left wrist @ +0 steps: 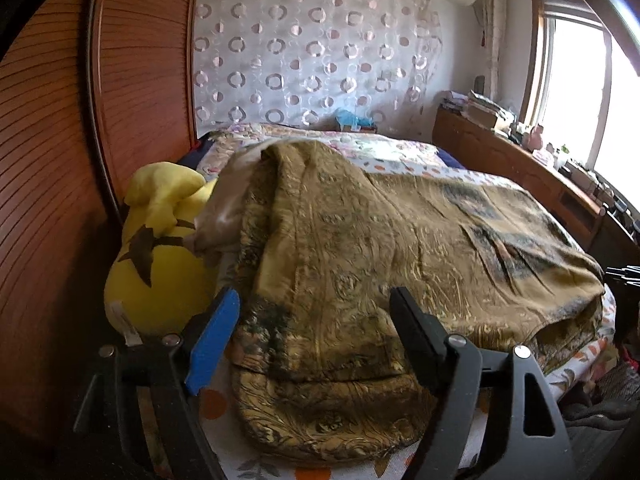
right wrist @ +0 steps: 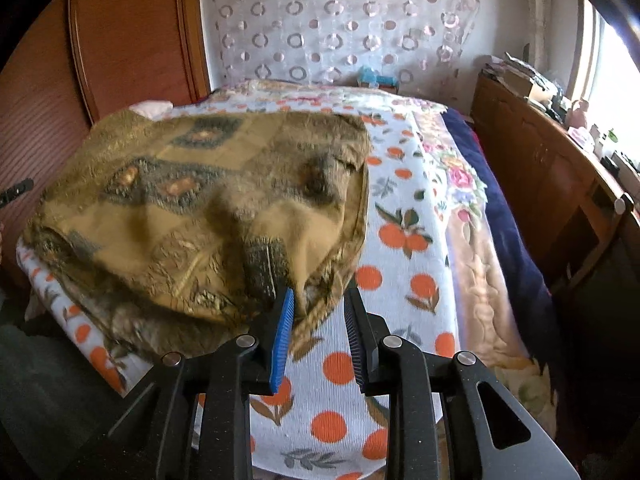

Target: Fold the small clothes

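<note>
An olive-gold patterned garment (left wrist: 360, 264) lies folded in layers on the bed. It also shows in the right wrist view (right wrist: 208, 208). My left gripper (left wrist: 316, 300) is open, its fingers wide apart over the garment's near left part, holding nothing. My right gripper (right wrist: 318, 292) is partly open at the garment's near right corner. A bit of the hem sits between its fingers, and the pads do not press it.
The bed has an orange-print sheet (right wrist: 400, 240) and a floral quilt (right wrist: 460, 176). A yellow plush toy (left wrist: 160, 248) lies by the wooden wardrobe (left wrist: 60, 160). A wooden cabinet (right wrist: 540, 168) with clutter stands under the window on the right.
</note>
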Demonstrator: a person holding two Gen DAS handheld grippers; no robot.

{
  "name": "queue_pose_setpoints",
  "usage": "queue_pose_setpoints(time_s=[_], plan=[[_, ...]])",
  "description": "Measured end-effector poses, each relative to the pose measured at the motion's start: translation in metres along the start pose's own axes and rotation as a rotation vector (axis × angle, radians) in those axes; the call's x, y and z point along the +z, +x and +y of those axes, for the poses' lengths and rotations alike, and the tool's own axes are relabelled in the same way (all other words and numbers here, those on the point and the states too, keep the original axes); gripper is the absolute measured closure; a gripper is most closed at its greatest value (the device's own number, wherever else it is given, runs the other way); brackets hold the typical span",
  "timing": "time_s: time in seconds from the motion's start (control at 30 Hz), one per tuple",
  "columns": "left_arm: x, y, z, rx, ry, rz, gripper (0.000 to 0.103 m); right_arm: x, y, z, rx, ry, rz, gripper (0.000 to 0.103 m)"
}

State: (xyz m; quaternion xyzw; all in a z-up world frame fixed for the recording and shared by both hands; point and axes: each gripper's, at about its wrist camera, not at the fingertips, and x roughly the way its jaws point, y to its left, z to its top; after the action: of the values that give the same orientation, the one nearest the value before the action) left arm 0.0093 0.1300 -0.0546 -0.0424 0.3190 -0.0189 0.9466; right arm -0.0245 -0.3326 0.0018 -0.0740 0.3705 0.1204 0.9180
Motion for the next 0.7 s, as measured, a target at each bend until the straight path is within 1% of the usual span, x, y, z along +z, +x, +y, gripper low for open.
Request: queue_pose_setpoints(time_s=[0.13,0.3,0.53,0.63,0.7], plan=[[-0.004,0.005,-0.004,-0.011,-0.004,0.015,0.025,-0.004,0.005,0.006,-0.017,-0.019,0.028,0.076],[-0.009,0.009,-0.008,-0.021,0.001,0.03,0.025,-0.005,0.009,0.001,-0.088,0.005,0.063,0.076],[-0.012,0.012,-0.011,-0.027,0.0,0.042,0.025,0.01,0.006,0.023,0.046,-0.031,0.005,0.076],[-0.013,0.013,-0.012,-0.026,0.0,0.043,0.025,0.019,0.007,0.033,0.113,-0.034,-0.015,0.076],[-0.013,0.013,-0.012,-0.026,0.0,0.045,0.025,0.025,0.006,0.036,0.175,-0.025,-0.039,0.077]])
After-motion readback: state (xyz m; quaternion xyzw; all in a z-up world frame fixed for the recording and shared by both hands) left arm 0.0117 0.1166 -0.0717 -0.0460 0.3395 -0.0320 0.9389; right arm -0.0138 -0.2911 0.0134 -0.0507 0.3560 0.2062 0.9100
